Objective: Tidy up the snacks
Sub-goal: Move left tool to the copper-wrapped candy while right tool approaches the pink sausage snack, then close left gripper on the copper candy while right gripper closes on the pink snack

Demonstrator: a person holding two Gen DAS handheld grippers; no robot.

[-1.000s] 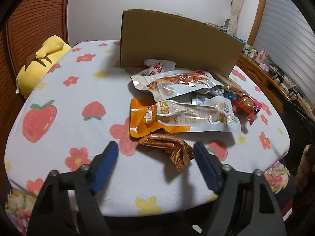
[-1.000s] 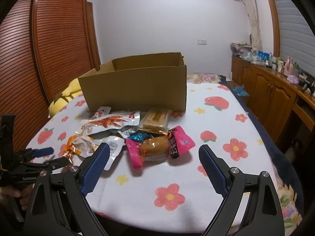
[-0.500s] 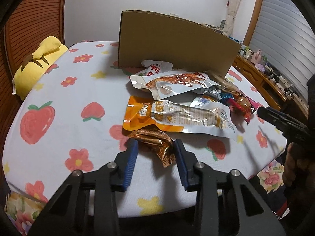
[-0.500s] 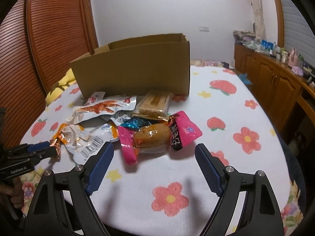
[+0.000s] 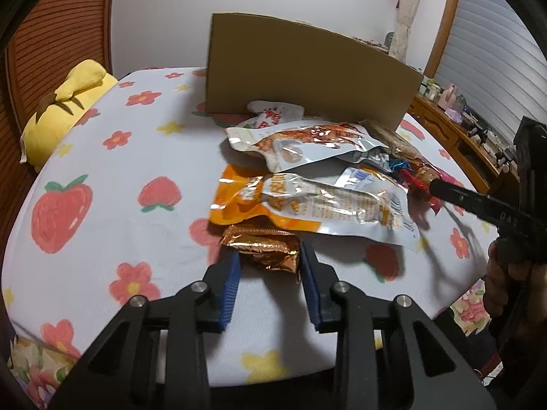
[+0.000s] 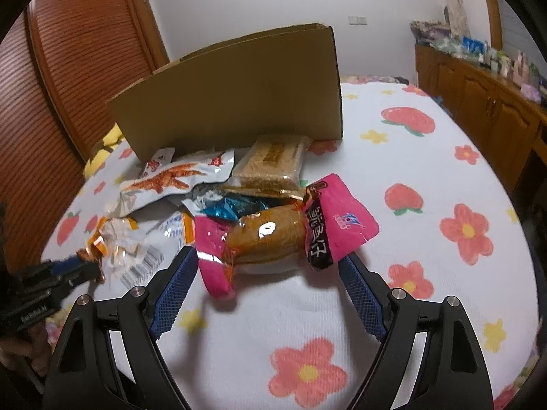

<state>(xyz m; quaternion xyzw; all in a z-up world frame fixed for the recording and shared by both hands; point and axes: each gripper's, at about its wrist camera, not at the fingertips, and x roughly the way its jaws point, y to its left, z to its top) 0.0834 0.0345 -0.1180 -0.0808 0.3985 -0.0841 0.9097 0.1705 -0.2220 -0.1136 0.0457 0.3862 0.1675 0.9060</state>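
Bedroom with white walls and slatted wooden doors; bed (image 5: pixel 112 212) under a white cover printed with strawberries and flowers.

Left gripper (image 5: pixel 270 259): jaws just closed in, blue pads now pressed against both sides of a copper foil snack packet (image 5: pixel 261 244) at the near edge of the snack pile. Touching that packet's far end: an orange-and-silver pouch (image 5: pixel 307 201), lying flat. Behind it: a silver pouch printed with orange chicken feet (image 5: pixel 304 141), partly over a small white-and-red sachet (image 5: pixel 273 112). Farther back: an open cardboard box (image 5: pixel 307 78), upright on the bed, its long wall just beside the pile. Far left, near the doors: a yellow plush pillow (image 5: pixel 58 112).

Right gripper (image 6: pixel 268 266): jaws spread wide, gripping nothing, one blue pad either side of a pink-ended packet holding a brown bun (image 6: pixel 273 235); left pad just beside the packet's pink end, contact on the right impossible to judge. Just behind that packet: a blue foil wrapper (image 6: pixel 236 206), then a clear-wrapped golden cake slab (image 6: pixel 273 160) lying close to the box wall. Along the right wall: a wooden cabinet (image 6: pixel 478 92) with small bottles and boxes on top.
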